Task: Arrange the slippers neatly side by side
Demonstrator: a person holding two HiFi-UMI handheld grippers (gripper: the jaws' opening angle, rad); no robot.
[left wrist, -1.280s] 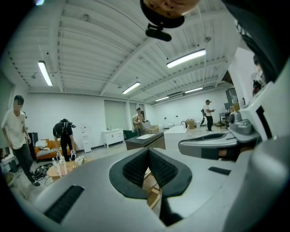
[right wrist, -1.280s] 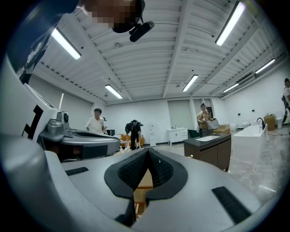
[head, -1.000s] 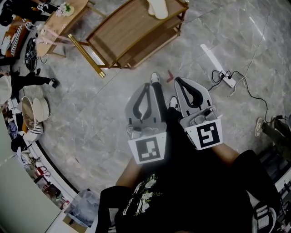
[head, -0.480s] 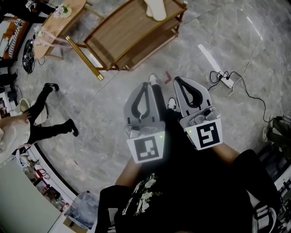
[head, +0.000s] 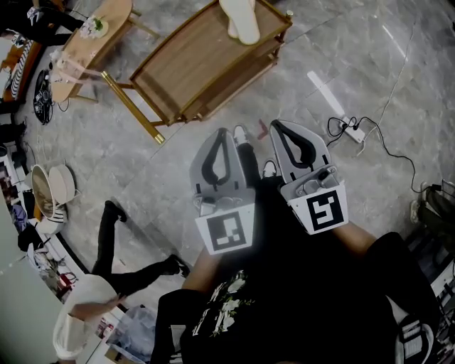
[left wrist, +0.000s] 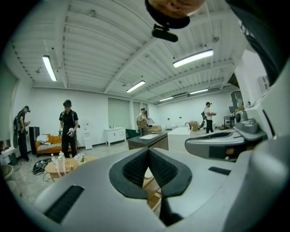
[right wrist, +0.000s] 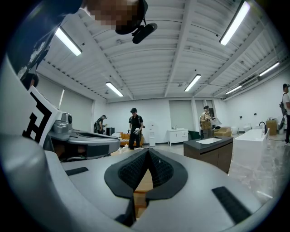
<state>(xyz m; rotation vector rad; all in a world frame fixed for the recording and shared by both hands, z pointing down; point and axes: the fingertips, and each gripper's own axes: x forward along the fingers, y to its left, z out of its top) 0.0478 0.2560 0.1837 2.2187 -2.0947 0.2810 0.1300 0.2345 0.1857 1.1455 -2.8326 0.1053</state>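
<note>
Grey marble floor [head: 370, 71] leads to the wooden two-tier rack [head: 192, 64], which sits slightly nearer than a second ago, so the approach looks under way. The left tongs [head: 222, 135] and right tongs [head: 279, 128] are clenched on nothing. A pale slipper [head: 240, 18] lies on the rack's far end. A passer-by [head: 114, 270] has crossed to the lower left, and nothing blocks the path.

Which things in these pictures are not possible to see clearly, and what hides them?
1. Slipper on the wooden shelf, head view: cut off by the top edge; one or a pair, cannot tell.
2. Lower shelf levels, head view: mostly covered by the top board.
3. Shelf, gripper views: the left gripper and right gripper block it with their own bodies; only a wood sliver shows between the shut fingers.
</note>
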